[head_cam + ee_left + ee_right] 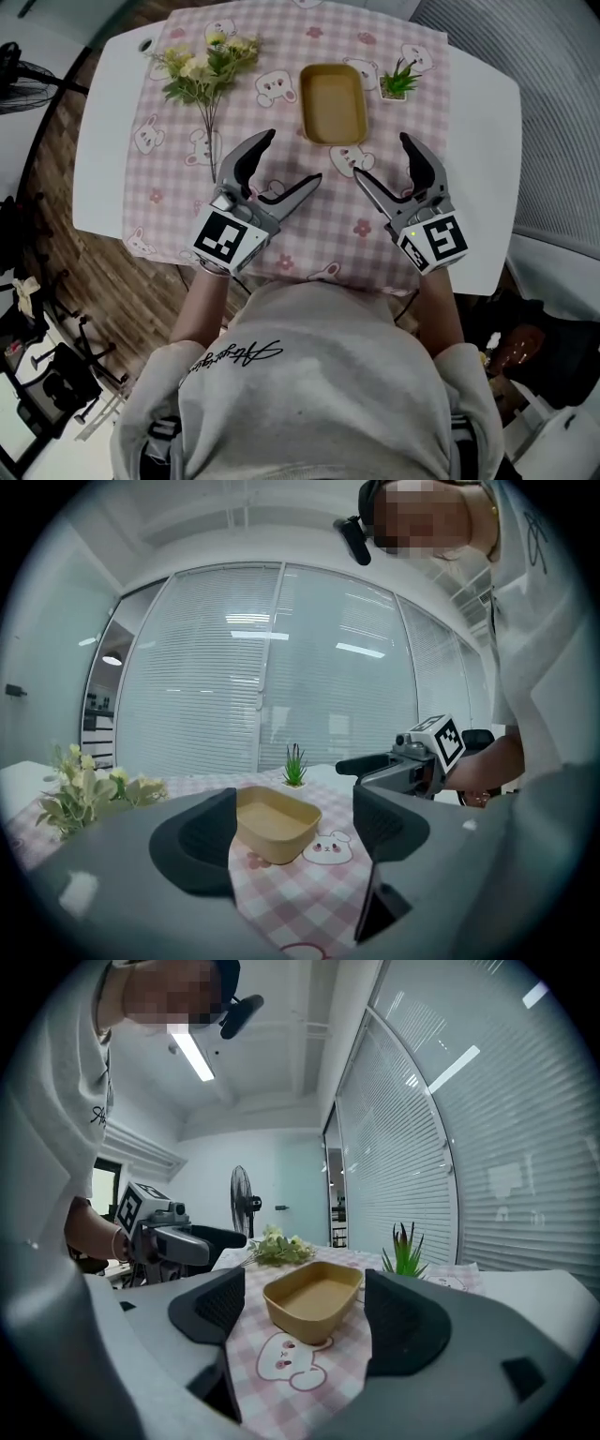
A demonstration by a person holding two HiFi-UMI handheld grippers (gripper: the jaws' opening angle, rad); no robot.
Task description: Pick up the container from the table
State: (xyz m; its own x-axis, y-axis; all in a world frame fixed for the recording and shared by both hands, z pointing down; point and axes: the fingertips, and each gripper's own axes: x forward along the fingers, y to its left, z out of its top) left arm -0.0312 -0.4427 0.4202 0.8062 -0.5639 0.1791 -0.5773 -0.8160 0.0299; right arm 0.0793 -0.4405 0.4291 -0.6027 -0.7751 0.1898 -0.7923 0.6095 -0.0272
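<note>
Head view looks down on the person's grey sweatshirt (309, 375). Just past it, both forearms (202, 300) reach out over the near edge of a white table (98, 150). The left claw (292, 157) and the right claw (382, 157) are side by side over a pink checked cloth (309, 230) printed with bears. Each is angled inward, so their tips lean toward one another.

Both claws have their jaws wide apart and grip nothing. In the left gripper view and the right gripper view, only cloth shows right at the jaws.

Ahead of the two claws, where their lines of aim meet, the tan container (333, 103) sits on the cloth. It is open side up and empty, and neither claw touches it. In the left gripper view it lies beyond the jaws, closer to the left one. In the right gripper view it lies beyond the gap, roughly centred.

Beyond the left claw and off to its left, a bunch of pale flowers (202, 66) lies flat on the cloth with its stems toward the person. Beyond the right claw, just right of the container, stands a small potted plant (400, 82).

Farther off, the right gripper view shows a standing fan (240, 1199) past the table. In the left gripper view, a wall of closed blinds (281, 667) fills the background.
</note>
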